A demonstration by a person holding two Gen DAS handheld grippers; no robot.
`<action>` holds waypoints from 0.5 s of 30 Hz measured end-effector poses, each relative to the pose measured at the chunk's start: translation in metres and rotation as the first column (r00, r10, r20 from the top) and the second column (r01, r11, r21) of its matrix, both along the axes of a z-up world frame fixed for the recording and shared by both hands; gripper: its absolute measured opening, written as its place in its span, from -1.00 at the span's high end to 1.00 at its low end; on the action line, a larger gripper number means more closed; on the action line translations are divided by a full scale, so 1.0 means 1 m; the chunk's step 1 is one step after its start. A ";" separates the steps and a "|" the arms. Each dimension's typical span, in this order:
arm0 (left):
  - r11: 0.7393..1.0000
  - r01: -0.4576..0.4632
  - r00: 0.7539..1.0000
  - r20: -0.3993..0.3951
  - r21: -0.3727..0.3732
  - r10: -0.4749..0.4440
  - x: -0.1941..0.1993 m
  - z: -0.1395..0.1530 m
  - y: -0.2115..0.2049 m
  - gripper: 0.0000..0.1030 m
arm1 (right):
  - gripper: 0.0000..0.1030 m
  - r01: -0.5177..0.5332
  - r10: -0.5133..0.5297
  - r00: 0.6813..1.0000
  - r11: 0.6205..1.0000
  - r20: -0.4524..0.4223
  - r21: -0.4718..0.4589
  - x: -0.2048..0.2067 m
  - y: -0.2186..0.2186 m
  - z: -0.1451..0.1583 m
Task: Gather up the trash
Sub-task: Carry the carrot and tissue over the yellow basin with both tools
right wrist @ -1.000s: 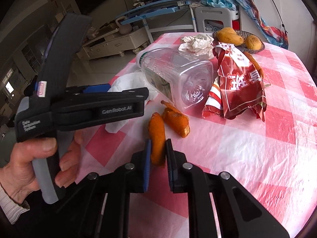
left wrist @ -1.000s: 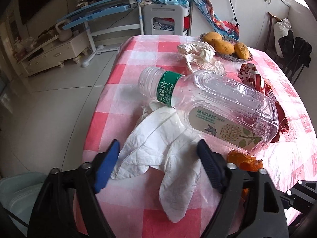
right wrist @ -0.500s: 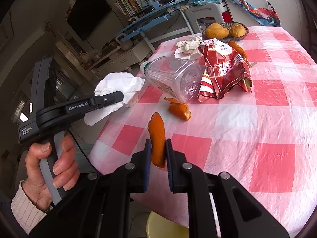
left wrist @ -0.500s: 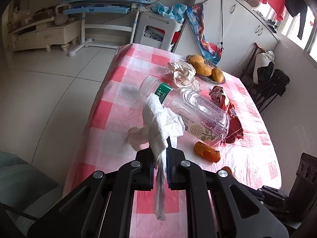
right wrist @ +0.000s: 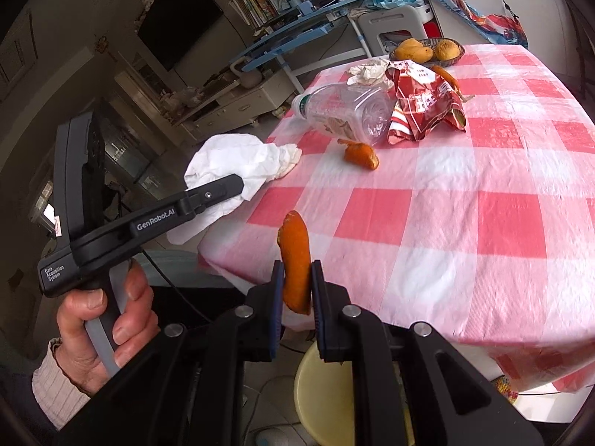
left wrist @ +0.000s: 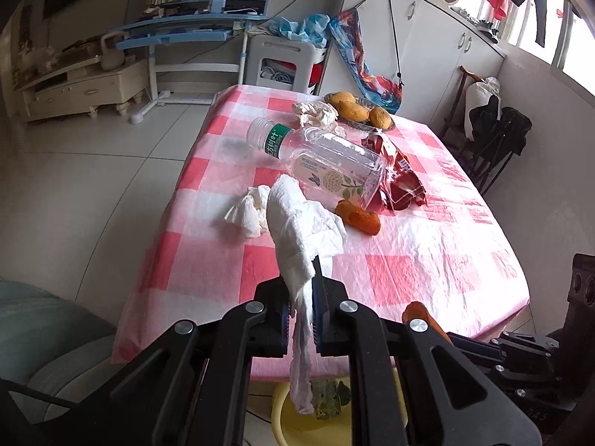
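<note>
My left gripper (left wrist: pixel 302 297) is shut on a white paper napkin (left wrist: pixel 301 226), held up off the near table edge; the napkin (right wrist: pixel 230 160) also shows from the right wrist, pinched in the left gripper (right wrist: pixel 238 186). An orange peel strip (right wrist: pixel 295 260) stands clamped in my right gripper (right wrist: pixel 297 286), which is shut on it beyond the table's near edge. On the pink checked tablecloth (left wrist: pixel 427 245) lie a clear plastic bottle (left wrist: pixel 319 156), a red snack wrapper (left wrist: pixel 399 171), a second peel piece (left wrist: pixel 359 217), a small crumpled tissue (left wrist: pixel 247 212) and a tissue wad (left wrist: pixel 316 113) further back.
A yellow bin (right wrist: pixel 323 394) sits on the floor below the near table edge; the same bin (left wrist: pixel 319 409) shows some scraps inside. A basket of mangoes (left wrist: pixel 359 109) stands at the table's far end. A person's hand (right wrist: pixel 100 330) grips the left handle. A dark chair (left wrist: pixel 494 137) stands right.
The left jaws closed on the napkin and lifted it back off the table, away from the bottle. The right gripper drew back past the table edge with the peel strip.
</note>
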State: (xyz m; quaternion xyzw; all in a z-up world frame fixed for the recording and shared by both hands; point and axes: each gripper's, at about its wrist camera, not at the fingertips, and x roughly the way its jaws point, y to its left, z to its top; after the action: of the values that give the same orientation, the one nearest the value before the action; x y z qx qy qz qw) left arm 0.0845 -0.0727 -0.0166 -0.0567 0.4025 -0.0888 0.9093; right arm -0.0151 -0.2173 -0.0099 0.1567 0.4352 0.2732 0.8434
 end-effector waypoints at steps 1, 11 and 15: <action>1.000 0.003 1.000 0.005 0.009 -0.004 -0.005 0.000 -0.002 0.81 | 0.71 -0.005 0.005 1.000 1.000 -0.002 -0.009 -0.006 0.001 -0.001; 0.997 0.050 0.998 0.026 0.054 -0.051 -0.042 0.003 -0.014 0.81 | 0.70 -0.017 0.014 0.999 0.996 -0.029 -0.083 -0.045 0.000 -0.012; 0.994 0.077 0.996 0.030 0.076 -0.079 -0.055 0.001 -0.022 0.81 | 0.70 -0.007 0.002 0.999 0.995 -0.043 -0.102 -0.051 -0.003 -0.017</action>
State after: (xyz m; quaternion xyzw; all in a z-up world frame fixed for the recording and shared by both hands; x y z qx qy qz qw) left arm 0.0293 -0.0952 -0.0156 -0.0055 0.3926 -0.1101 0.9131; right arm -0.0657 -0.2202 -0.0270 0.1181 0.4670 0.2489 0.8403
